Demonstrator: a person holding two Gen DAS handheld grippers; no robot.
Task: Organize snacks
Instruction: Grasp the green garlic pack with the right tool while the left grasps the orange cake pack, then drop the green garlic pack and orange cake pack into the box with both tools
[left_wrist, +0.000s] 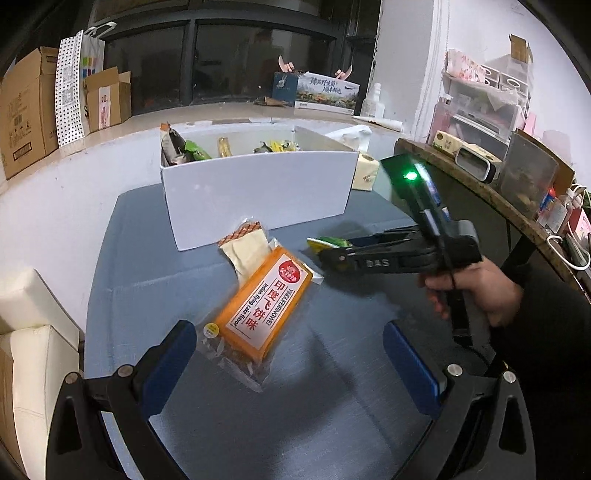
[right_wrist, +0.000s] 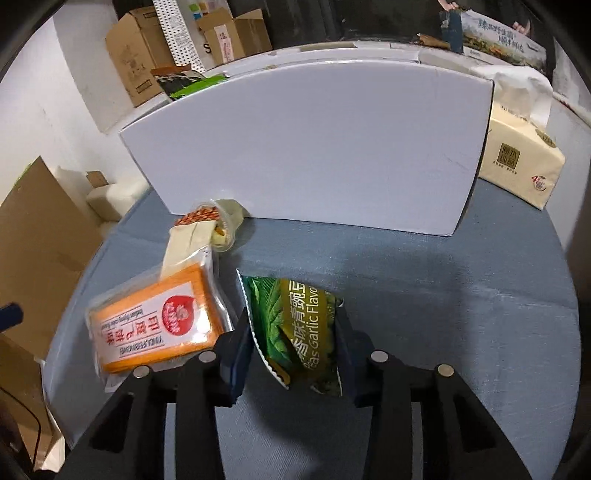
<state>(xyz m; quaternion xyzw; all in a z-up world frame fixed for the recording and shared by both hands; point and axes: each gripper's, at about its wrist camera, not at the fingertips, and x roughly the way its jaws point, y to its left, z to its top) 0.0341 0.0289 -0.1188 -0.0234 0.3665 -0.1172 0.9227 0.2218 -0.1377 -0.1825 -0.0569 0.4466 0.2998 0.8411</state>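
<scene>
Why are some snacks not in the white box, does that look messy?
A bit. The orange packet lies crooked on the blue table, overlapping a cream packet that leans at the white box. The right gripper has closed on the green pea packet. Nothing looks spilled or torn.

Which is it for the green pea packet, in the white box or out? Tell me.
Out. The green pea packet lies on the blue table before the white box, the right gripper's jaws closed on it.
</scene>
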